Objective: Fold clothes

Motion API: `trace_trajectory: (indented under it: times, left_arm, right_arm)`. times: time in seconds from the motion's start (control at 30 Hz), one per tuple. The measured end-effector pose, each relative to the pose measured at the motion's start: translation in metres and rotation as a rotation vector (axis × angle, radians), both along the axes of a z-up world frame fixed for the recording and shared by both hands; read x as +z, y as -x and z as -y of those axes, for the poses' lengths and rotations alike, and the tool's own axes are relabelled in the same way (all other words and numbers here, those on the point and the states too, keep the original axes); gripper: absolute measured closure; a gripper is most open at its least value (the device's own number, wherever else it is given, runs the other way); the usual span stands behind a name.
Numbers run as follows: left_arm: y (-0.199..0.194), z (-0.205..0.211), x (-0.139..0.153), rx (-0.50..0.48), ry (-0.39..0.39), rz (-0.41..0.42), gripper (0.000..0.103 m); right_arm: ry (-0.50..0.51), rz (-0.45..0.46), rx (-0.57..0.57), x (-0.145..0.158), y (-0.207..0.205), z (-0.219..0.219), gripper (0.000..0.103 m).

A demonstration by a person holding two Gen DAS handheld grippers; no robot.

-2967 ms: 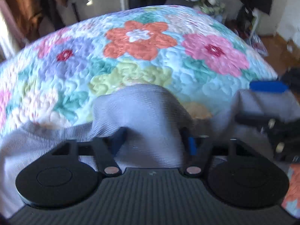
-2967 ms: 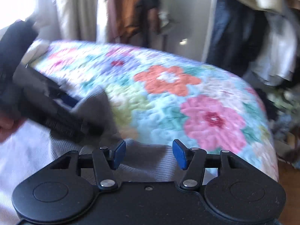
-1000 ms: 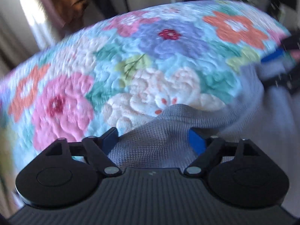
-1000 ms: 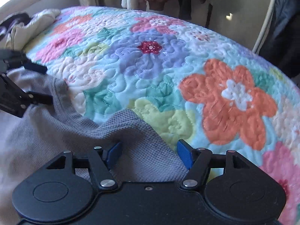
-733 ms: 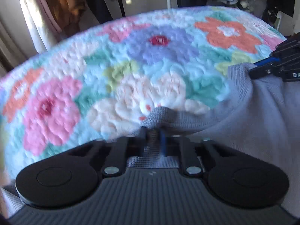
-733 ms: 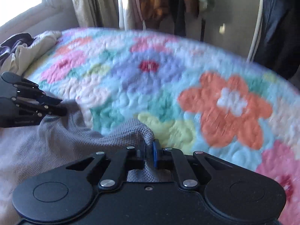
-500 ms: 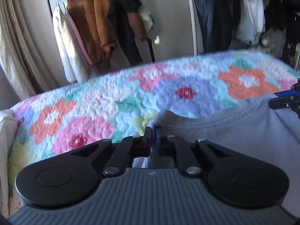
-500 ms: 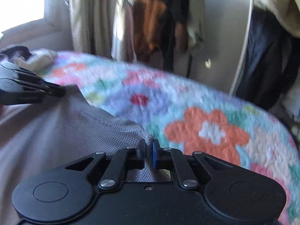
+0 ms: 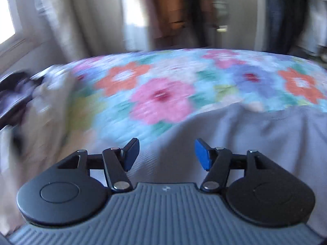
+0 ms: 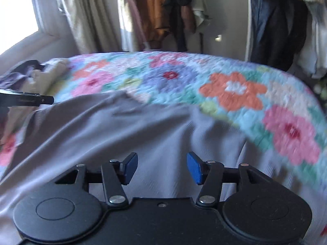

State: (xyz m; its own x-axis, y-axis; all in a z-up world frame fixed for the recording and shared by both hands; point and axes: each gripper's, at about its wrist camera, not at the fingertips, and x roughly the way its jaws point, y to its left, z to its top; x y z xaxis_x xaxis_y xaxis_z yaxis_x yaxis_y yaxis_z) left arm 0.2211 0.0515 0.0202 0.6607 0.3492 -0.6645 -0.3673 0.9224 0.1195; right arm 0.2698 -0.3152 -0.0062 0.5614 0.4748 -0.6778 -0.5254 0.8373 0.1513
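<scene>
A grey knit garment (image 10: 114, 130) lies spread on the flowered quilt (image 10: 233, 89) of a bed; it also shows in the left wrist view (image 9: 255, 138). My left gripper (image 9: 166, 155) is open and empty, just above the garment's left part. My right gripper (image 10: 162, 166) is open and empty over the garment's near middle. The tip of the left gripper (image 10: 30, 100) shows at the left edge of the right wrist view.
A heap of beige and dark clothes (image 9: 30, 102) lies at the bed's left end, also in the right wrist view (image 10: 34, 75). Curtains (image 10: 85, 16) and hanging clothes (image 10: 161, 12) stand behind the bed. The quilt (image 9: 163, 96) stretches beyond the garment.
Both grippers were shut on the garment's edge and lifted it; now both are open and the garment lies flat on the quilt. The left view is blurred by motion.
</scene>
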Motion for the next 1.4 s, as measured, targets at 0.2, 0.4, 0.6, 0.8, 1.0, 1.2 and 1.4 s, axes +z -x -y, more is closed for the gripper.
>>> trace_trajectory:
  times: [0.2, 0.4, 0.6, 0.8, 1.0, 1.2, 1.4]
  left_arm:
    - [0.074, -0.059, -0.025, 0.081, 0.163, 0.024, 0.043]
    - [0.07, -0.088, -0.043, 0.139, 0.147, 0.023, 0.027]
    - [0.056, -0.132, -0.073, 0.208, 0.318, -0.025, 0.016]
    - [0.054, -0.113, -0.064, 0.132, 0.252, 0.021, 0.096]
    - [0.071, -0.046, -0.016, 0.09, -0.297, 0.157, 0.089]
    - [0.046, -0.078, -0.048, 0.242, -0.307, -0.112, 0.047]
    - [0.089, -0.117, -0.042, 0.275, -0.043, -0.004, 0.03]
  right_arm:
    - [-0.01, -0.033, 0.036, -0.015, 0.032, 0.002, 0.044]
    - [-0.021, -0.063, 0.047, -0.016, 0.035, -0.014, 0.044]
    - [0.05, -0.046, 0.103, -0.02, 0.053, -0.034, 0.044]
    - [0.044, -0.074, 0.121, -0.023, 0.057, -0.046, 0.044]
    - [0.081, -0.038, 0.143, -0.018, 0.066, -0.055, 0.044]
    - [0.087, -0.06, 0.125, -0.025, 0.065, -0.052, 0.044]
    - [0.088, -0.069, 0.081, -0.023, 0.057, -0.036, 0.044]
